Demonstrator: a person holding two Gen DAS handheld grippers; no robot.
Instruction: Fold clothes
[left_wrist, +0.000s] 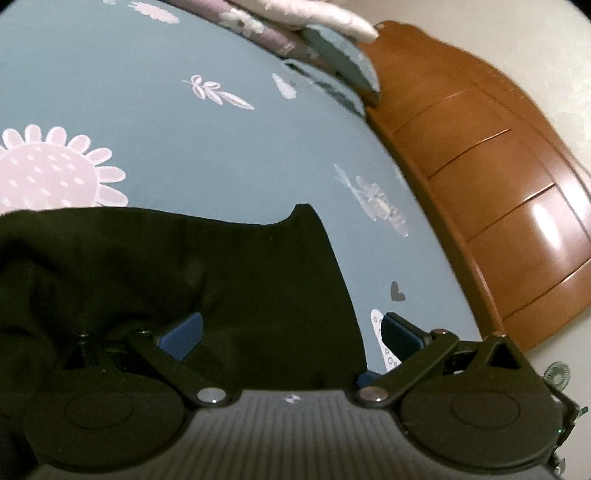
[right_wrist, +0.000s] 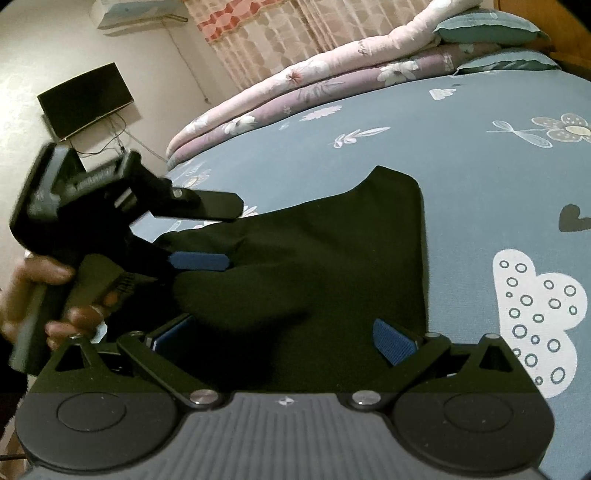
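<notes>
Both grippers — left gripper (left_wrist: 291, 332), right gripper (right_wrist: 284, 338) — are black, with blue finger pads (right_wrist: 393, 341) and silver pivot screws (right_wrist: 364, 397).

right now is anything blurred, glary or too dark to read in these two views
Left wrist view: glare streak on the wooden headboard, soft blur on the far pillows, and the black garment shows almost no fold detail. Right wrist view: the left gripper and the hand holding it are motion-blurred; fisheye bends the bedsheet edge.
</notes>
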